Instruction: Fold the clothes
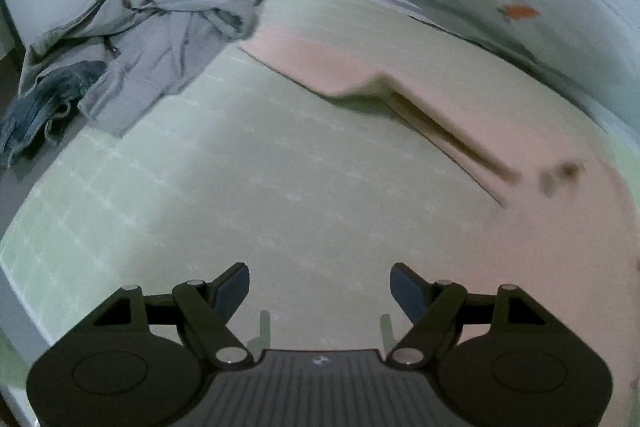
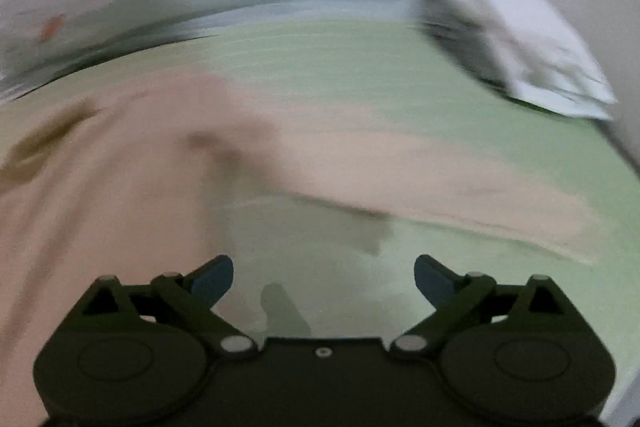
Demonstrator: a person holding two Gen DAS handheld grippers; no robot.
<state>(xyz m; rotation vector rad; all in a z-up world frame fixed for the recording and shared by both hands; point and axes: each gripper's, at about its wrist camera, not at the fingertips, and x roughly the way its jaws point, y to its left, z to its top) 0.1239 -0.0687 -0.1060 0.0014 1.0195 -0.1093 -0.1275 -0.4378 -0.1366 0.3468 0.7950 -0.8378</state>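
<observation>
Pink garment (image 1: 460,107) flat on green mat (image 1: 240,187), both tools (image 1: 320,287) (image 2: 324,279) wide open, empty

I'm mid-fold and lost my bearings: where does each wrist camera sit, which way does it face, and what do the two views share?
Left wrist: rides on the left gripper, jaws open, looking forward and down over the pale green gridded mat toward a crumpled grey hooded garment and blue denim piece.
Right wrist: rides on the right gripper, jaws open, facing the blurred mat and a folded white cloth stack.
Shared: the flat pale pink garment and the mat; no hand shows.
</observation>
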